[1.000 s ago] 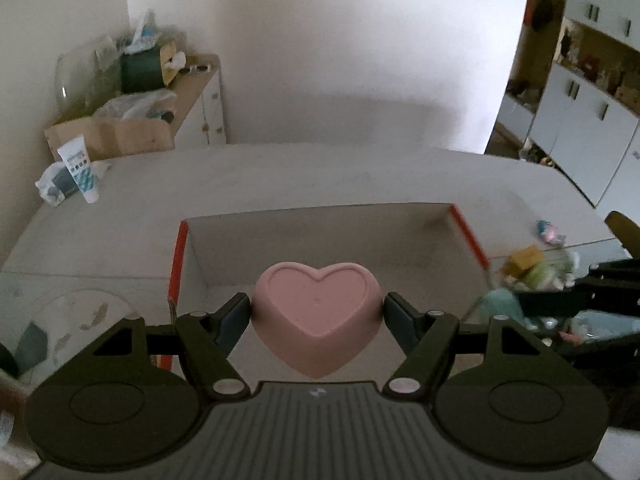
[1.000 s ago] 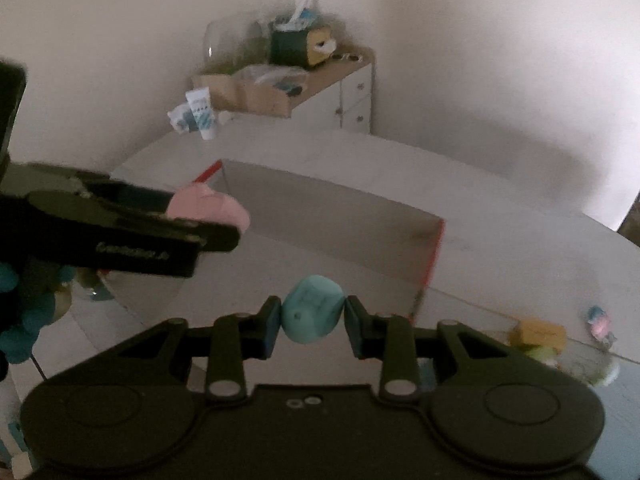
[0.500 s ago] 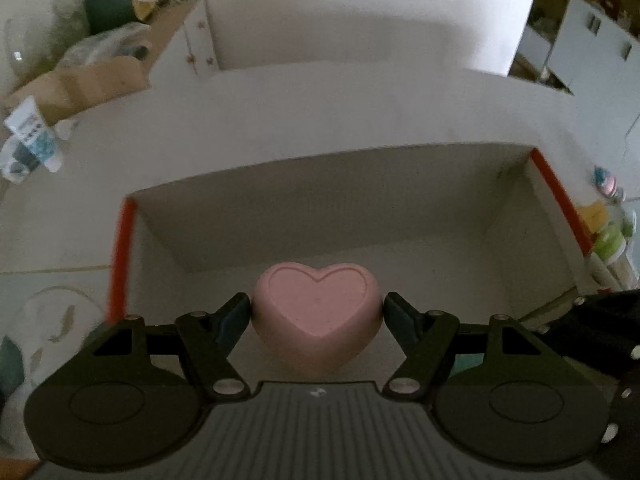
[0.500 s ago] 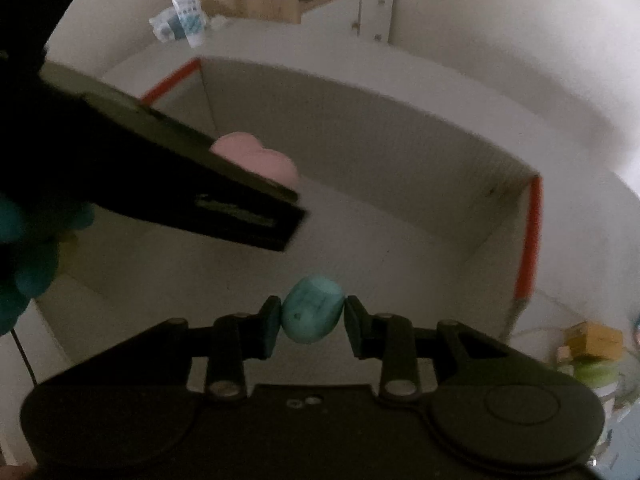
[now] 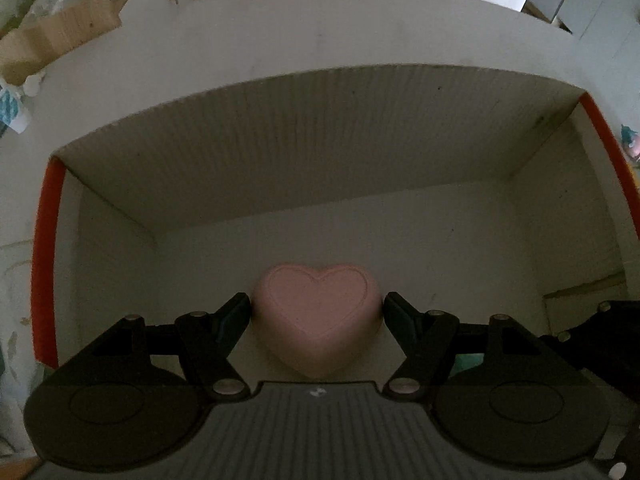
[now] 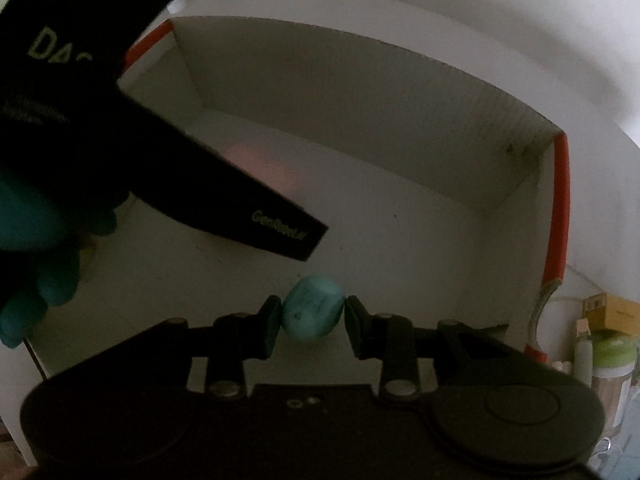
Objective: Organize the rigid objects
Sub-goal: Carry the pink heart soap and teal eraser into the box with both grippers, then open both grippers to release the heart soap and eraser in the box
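My left gripper (image 5: 317, 311) is shut on a pink heart-shaped block (image 5: 316, 312) and holds it low inside a white cardboard box with red-edged side walls (image 5: 44, 248). My right gripper (image 6: 311, 317) is shut on a small teal rounded object (image 6: 312, 313), also inside the same box (image 6: 560, 208), right of the left gripper. The left gripper's black body (image 6: 140, 152) crosses the upper left of the right wrist view, with a blurred bit of the pink heart (image 6: 260, 164) behind it. A teal-gloved hand (image 6: 32, 248) holds it.
The box stands on a white table (image 5: 280, 28). A brown cardboard box and bags (image 5: 56, 36) lie at the far left on a white cabinet. A yellow box (image 6: 612, 312) and a green-lidded jar (image 6: 612, 360) stand right of the box.
Both grippers have moved forward and down from above the box rim into the box, each still holding its object. The box walls now fill both views.
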`<state>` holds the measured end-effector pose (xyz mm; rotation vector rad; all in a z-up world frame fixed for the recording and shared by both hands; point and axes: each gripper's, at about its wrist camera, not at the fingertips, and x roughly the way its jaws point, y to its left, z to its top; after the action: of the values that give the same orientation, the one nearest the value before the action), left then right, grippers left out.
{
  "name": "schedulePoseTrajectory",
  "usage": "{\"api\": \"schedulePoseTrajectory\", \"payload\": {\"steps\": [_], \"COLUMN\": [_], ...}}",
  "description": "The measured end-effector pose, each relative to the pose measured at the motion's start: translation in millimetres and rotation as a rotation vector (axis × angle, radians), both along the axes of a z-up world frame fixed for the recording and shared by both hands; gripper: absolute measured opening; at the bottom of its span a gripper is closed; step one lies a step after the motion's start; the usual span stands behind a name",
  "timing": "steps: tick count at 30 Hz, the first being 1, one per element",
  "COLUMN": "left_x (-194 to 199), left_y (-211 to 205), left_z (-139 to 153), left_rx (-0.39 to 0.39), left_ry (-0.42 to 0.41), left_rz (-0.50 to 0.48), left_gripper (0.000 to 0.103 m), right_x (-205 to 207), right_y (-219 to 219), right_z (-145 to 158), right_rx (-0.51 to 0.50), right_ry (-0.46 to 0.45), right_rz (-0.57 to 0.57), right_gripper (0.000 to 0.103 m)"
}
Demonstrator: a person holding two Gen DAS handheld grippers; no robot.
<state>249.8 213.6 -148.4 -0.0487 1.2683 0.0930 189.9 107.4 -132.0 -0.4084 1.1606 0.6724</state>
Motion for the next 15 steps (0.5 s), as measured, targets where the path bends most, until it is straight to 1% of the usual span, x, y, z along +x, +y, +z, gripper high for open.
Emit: {"api": "schedulePoseTrajectory", "payload": {"steps": [4, 5, 6, 10, 13, 15], "left_x": [2.0, 1.9, 1.6, -3.2, -7.5, -7.6], "left_y": [2.6, 2.4, 2.9, 2.4, 2.6, 5.9], "left_z": [-1.1, -0.2, 0.6, 10.6, 18.3, 18.4], "left_rx": [-0.01, -0.011, -0.013, -0.001, -0.004, -0.011], "left_ry": [0.007, 0.008, 0.007, -0.028, -0.051, -0.051], "left_rz": [0.004, 0.007, 0.01, 0.01, 0.01, 0.014], "left_gripper": [0.074, 0.074, 0.074, 0.073, 0.074, 0.076], "right_x": [-1.2, 1.7, 2.0, 3.8, 1.9, 0.5], "right_y": [1.9, 8.2, 9.4, 5.3, 1.2, -2.1], "right_z": [-1.0, -1.5, 0.0, 1.8, 5.4, 9.5], "right_rx": [-0.018, -0.017, -0.013, 0.003, 0.031, 0.042], "right_ry": [0.003, 0.005, 0.006, -0.005, -0.008, -0.01], "right_rz": [-0.003, -0.005, -0.007, -0.009, -0.019, -0.023], "right_gripper": [0.037, 0.038, 0.041, 0.048, 0.05, 0.051]}}
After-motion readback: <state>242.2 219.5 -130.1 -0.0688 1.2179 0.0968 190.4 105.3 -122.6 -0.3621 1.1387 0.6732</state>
